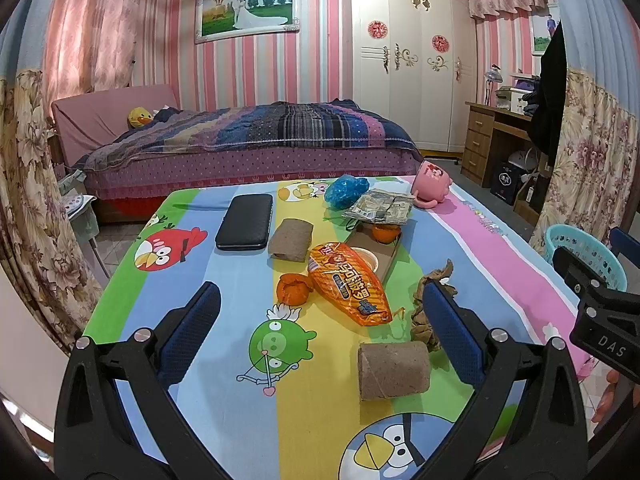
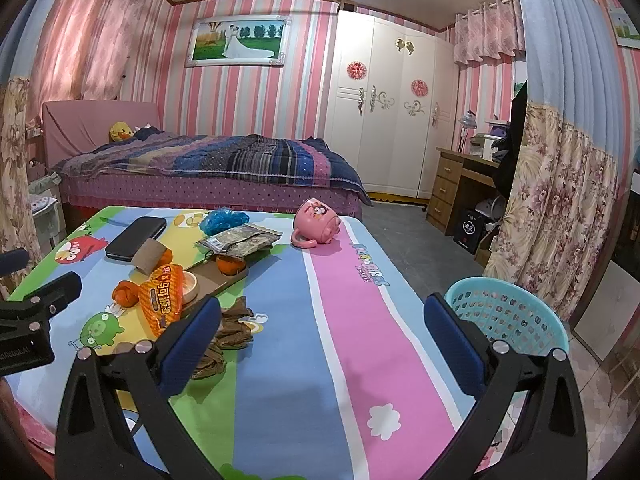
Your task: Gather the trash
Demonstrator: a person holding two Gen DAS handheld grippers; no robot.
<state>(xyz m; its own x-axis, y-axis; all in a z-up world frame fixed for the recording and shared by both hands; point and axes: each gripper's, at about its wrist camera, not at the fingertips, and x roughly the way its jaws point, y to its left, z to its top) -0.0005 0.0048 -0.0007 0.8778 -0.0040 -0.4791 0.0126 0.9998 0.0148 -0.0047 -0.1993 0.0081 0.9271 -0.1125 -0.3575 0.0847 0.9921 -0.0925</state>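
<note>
My left gripper (image 1: 320, 296) is open above the cartoon tablecloth (image 1: 224, 360), with nothing between its fingers. Ahead of it lie an orange snack wrapper (image 1: 348, 288), an orange peel (image 1: 294, 289) and a cardboard roll (image 1: 394, 370). Crumpled brown paper (image 1: 420, 312) lies by its right finger. My right gripper (image 2: 323, 308) is also open and empty, over the pink stripe, with the same brown paper (image 2: 234, 328) by its left finger. A teal basket (image 2: 508, 312) stands off the table's right edge, behind the right finger.
Farther back lie a second cardboard roll (image 1: 291, 240), a black case (image 1: 246, 221), a blue plastic bag (image 1: 346, 191), foil packets (image 1: 380, 208), a tangerine (image 1: 386, 232) on a cardboard tray (image 1: 390, 264), and a tipped pink mug (image 2: 316, 222). A bed (image 2: 208, 172) stands beyond.
</note>
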